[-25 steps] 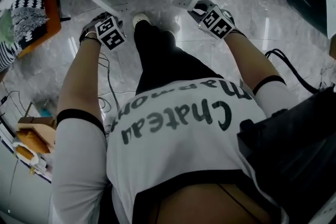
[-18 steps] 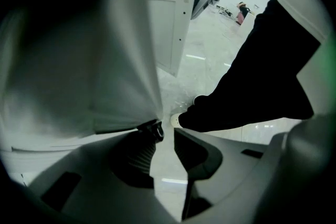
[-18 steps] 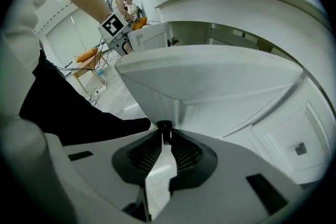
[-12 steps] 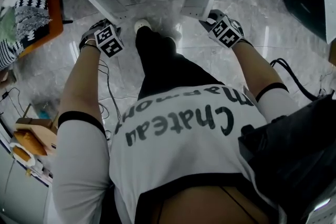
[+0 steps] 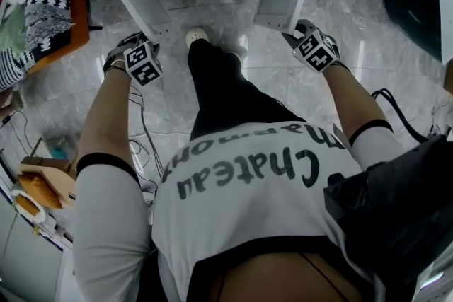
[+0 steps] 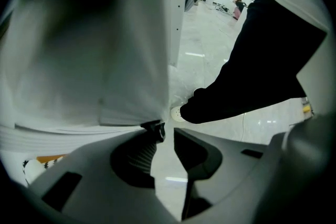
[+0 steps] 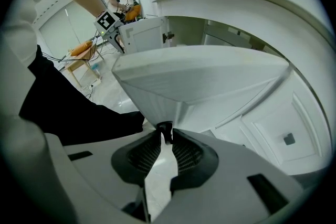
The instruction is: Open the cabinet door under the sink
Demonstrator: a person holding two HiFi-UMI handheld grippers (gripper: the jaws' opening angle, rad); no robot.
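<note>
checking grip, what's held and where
Cannot tell: left gripper tips sit at the left door's outer corner, right gripper tips at the right door's; the right jaws have just been opening.

Both arms are stretched forward and down from white short sleeves, the left arm (image 5: 106, 117) at the left of the head view and the right arm (image 5: 352, 99) at its right. The left gripper (image 6: 167, 131) is pointed straight down, and its fingers (image 6: 197, 147) are held apart by a narrow gap. The right gripper (image 7: 166, 132) is tilted steeply downward. Its fingers (image 7: 140, 157) have just been opening and are parted slightly, with the lower edge of the cabinet door (image 7: 199, 76) met just at their tips.
</note>
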